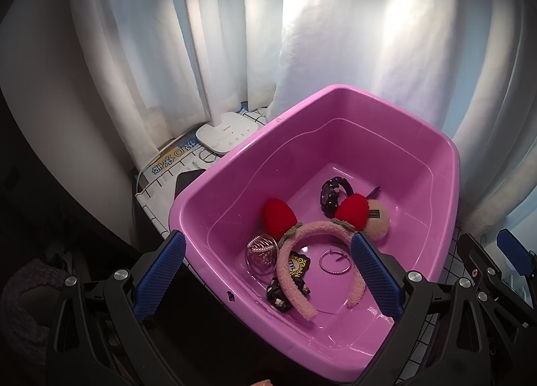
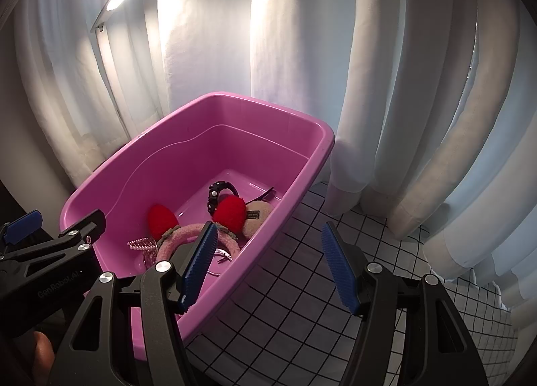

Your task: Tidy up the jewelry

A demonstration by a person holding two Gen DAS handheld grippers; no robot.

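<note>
A pink plastic tub (image 1: 335, 141) (image 2: 201, 151) stands on a checked cloth. Inside lie a fuzzy pink headband (image 1: 319, 228) (image 2: 183, 233) with two red ears, a black watch (image 1: 330, 196) (image 2: 214, 198), a beige puff (image 1: 377, 218), a silver hoop (image 1: 335, 261), a pearl hair clip (image 1: 261, 251), a black badge (image 1: 297, 263) and a black bow (image 1: 278, 292). My left gripper (image 1: 268, 272) hangs open over the tub's near corner, holding nothing. My right gripper (image 2: 268, 267) is open astride the tub's right wall, touching nothing.
A white desk lamp base (image 1: 228, 134) stands behind the tub on the left, with a thin ring (image 1: 206, 156) and a dark flat object (image 1: 188, 181) beside it. White curtains close off the back. Checked cloth (image 2: 302, 302) lies to the right of the tub.
</note>
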